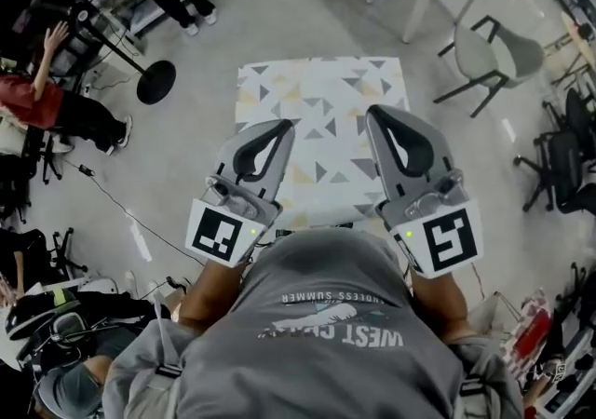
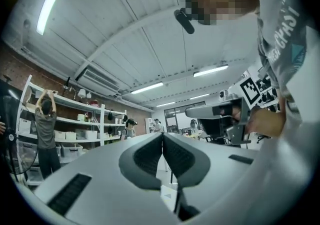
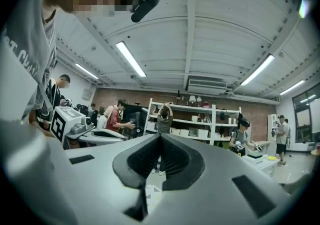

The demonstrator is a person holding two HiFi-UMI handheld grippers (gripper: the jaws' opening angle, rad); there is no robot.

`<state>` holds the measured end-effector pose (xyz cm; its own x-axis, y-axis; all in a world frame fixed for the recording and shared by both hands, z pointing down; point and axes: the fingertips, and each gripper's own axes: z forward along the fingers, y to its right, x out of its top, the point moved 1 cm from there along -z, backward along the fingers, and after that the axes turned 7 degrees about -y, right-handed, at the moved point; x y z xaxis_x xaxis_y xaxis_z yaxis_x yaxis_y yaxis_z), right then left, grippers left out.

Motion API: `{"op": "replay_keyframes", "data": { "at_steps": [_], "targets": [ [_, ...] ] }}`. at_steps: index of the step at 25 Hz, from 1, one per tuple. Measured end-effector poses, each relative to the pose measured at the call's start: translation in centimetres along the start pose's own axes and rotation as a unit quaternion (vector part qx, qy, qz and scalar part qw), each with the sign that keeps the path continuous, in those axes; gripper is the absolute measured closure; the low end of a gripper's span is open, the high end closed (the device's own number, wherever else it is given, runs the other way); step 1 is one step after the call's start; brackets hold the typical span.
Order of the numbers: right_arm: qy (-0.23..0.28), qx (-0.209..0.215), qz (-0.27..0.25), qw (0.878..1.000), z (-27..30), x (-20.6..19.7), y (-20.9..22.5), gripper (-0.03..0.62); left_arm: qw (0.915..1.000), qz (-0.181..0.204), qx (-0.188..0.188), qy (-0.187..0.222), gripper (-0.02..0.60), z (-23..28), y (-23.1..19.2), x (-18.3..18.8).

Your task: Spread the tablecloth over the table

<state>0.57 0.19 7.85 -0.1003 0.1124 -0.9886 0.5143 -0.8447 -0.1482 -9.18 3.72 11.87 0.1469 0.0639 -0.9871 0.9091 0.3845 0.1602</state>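
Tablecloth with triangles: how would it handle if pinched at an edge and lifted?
The tablecloth lies flat and thin, so it would probably hang floppy and light. Nothing visible sits on it, so a push would likely bunch it.

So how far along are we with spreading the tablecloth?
Done: the tablecloth lies flat below, with its far edge and sides looking straight. In hand: nothing; the left gripper and right gripper are both shut and empty above it. Left: probably only checking the near edge, which is hidden behind the grippers.
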Motion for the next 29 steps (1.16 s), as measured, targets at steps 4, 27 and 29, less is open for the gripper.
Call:
{"op": "replay_keyframes", "data": {
  "at_steps": [4,27,29],
  "targets": [
    [0.014,0.015,-0.021,1.000,-0.3,1.3,-2.0,0.585,0.9997,0.023,-0.005,0.005,0.581,-0.9,1.8,1.1],
    [-0.008,0.026,-0.025,0.999,1.7,0.1,-1.5,0.586,0.9996,0.021,0.018,0.000,0.581,-0.1,-0.1,0.6],
    [-0.006,0.027,-0.023,0.999,1.9,0.1,-1.5,0.586,0.9996,0.020,0.018,0.000,0.581,0.0,-0.2,0.5]
  ]
}}
